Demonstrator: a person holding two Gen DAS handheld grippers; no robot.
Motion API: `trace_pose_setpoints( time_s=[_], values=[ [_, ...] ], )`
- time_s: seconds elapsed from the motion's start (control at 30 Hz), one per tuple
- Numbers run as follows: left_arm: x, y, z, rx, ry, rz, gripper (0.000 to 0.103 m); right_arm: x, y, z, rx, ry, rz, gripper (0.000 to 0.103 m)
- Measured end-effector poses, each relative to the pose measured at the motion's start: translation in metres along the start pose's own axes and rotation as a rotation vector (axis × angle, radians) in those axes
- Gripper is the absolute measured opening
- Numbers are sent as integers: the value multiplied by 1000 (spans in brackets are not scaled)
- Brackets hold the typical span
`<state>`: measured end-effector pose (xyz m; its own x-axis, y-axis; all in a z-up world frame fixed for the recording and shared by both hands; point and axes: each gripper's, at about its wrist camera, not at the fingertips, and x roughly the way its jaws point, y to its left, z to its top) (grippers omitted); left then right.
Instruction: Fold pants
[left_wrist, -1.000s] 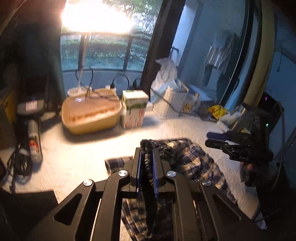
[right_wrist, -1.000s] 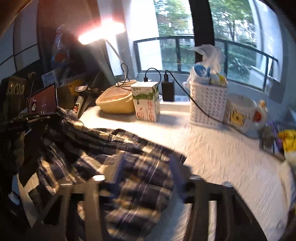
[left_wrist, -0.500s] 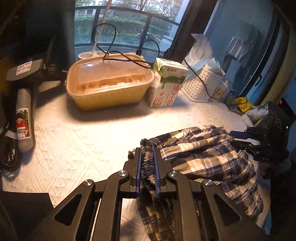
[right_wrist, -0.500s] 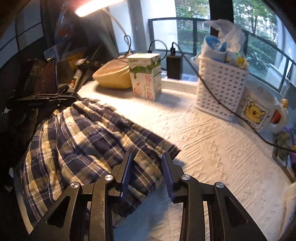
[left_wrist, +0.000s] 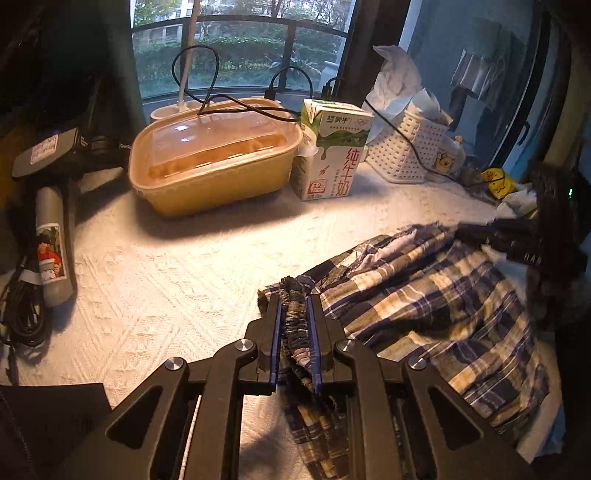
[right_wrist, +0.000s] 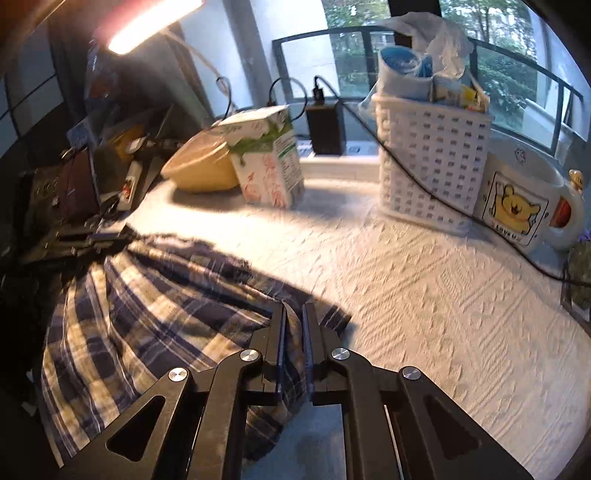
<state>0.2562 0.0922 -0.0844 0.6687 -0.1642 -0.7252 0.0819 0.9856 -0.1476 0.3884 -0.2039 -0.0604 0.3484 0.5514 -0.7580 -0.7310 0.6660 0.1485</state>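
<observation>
Blue and cream plaid pants (left_wrist: 424, 295) lie bunched on the white textured tablecloth (left_wrist: 166, 280). My left gripper (left_wrist: 294, 304) is shut on a gathered edge of the pants, low over the cloth. In the right wrist view the pants (right_wrist: 147, 325) spread to the left. There my right gripper (right_wrist: 293, 317) is closing its jaws, and a fold of the pants' edge is pinched between the pads. The right gripper (left_wrist: 495, 236) also shows at the pants' far right corner, and the left gripper (right_wrist: 99, 236) at the far left, blurred.
A yellow lidded container (left_wrist: 214, 162), a milk carton (left_wrist: 332, 155) and a white basket (left_wrist: 406, 151) stand along the window side. A bear mug (right_wrist: 524, 206) sits at the right. A grey handheld device (left_wrist: 51, 229) and cables lie at the left.
Both grippers have come down toward the table and the pants have settled onto it. The right jaws, open over the cloth before, have closed on the pants' edge.
</observation>
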Motion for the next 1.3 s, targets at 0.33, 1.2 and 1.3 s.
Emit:
trace_pose_setpoints(
  time_s=[0.33, 1.2, 1.3],
  values=[
    [14, 14, -4, -1, 35, 67, 27, 39, -2, 9, -50, 46, -104, 9],
    [-1, -59, -40, 151, 109, -150, 54, -14, 118, -81, -281, 118, -27, 69],
    [-4, -50, -39, 144, 114, -149, 54, -25, 107, -90, -283, 128, -15, 70]
  ],
)
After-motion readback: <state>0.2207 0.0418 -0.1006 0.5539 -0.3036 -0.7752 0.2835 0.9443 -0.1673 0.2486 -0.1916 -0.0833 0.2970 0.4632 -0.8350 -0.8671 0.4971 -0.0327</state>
